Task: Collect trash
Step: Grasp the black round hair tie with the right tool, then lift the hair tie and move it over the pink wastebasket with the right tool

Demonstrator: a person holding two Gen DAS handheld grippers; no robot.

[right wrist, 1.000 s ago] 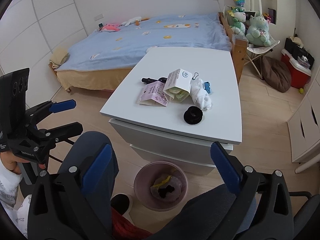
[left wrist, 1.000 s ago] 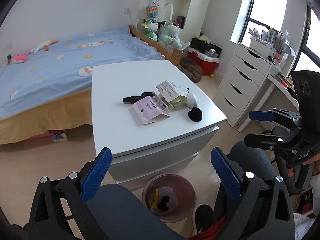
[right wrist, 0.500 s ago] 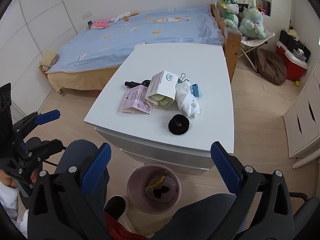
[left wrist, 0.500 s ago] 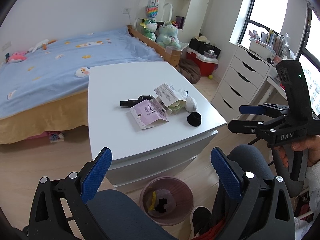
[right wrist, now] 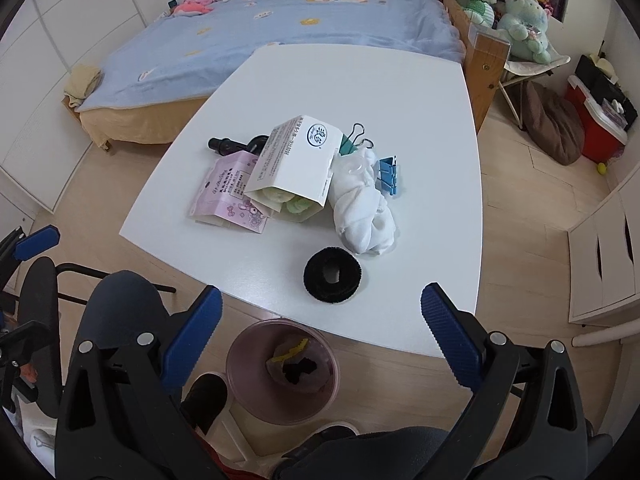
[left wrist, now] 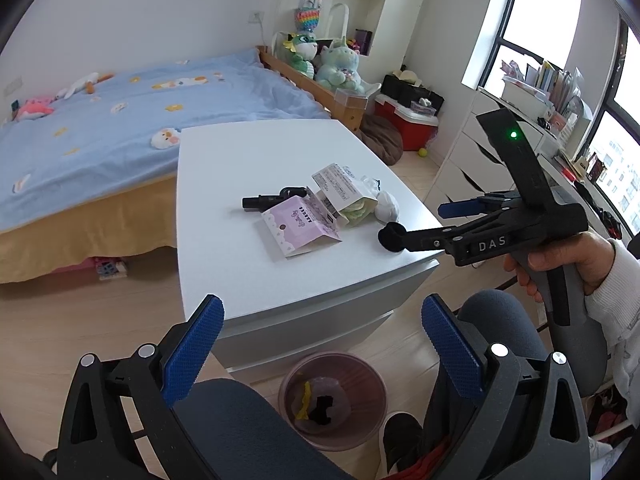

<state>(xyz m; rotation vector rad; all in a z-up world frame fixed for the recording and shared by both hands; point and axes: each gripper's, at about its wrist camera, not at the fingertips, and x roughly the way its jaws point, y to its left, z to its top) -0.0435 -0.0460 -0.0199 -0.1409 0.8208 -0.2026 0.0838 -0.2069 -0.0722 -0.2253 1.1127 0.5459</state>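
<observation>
1. Trash for collection lies in a cluster on the white table (right wrist: pixel 420 92), toward its near right part: a pink packet (right wrist: pixel 230 192), a white carton (right wrist: pixel 296 164) leaning over it, a crumpled white wad (right wrist: pixel 364 204), and a black ring (right wrist: pixel 332 275) closest to the near edge. A black tool (right wrist: pixel 236 145) and two binder clips (right wrist: pixel 388 174) lie at the far side of the cluster.
2. Change over the last second: the right gripper (left wrist: pixel 420 222) has advanced from beside the table's right edge to over its near right corner; in the left wrist view its lower finger now overlaps the black ring (left wrist: pixel 390 237). The right wrist view has closed in on the cluster accordingly.
3. Meaning: the ring is probably the first item chosen; nothing is yet held, and contact cannot be confirmed.
4. Right gripper: jaws spread wide, empty. Left gripper (left wrist: pixel 320 344): jaws likewise spread, empty, held short of the near edge.
5. Orientation: the carton's long axis runs from the near left to the far right of the table, its open end facing the near edge. The packet's long axis is roughly parallel. The ring lies flat, hole upward, with no long axis.
6. Bin (right wrist: pixel 236 364): stands on the floor just below the near edge, already holding some scraps.
</observation>
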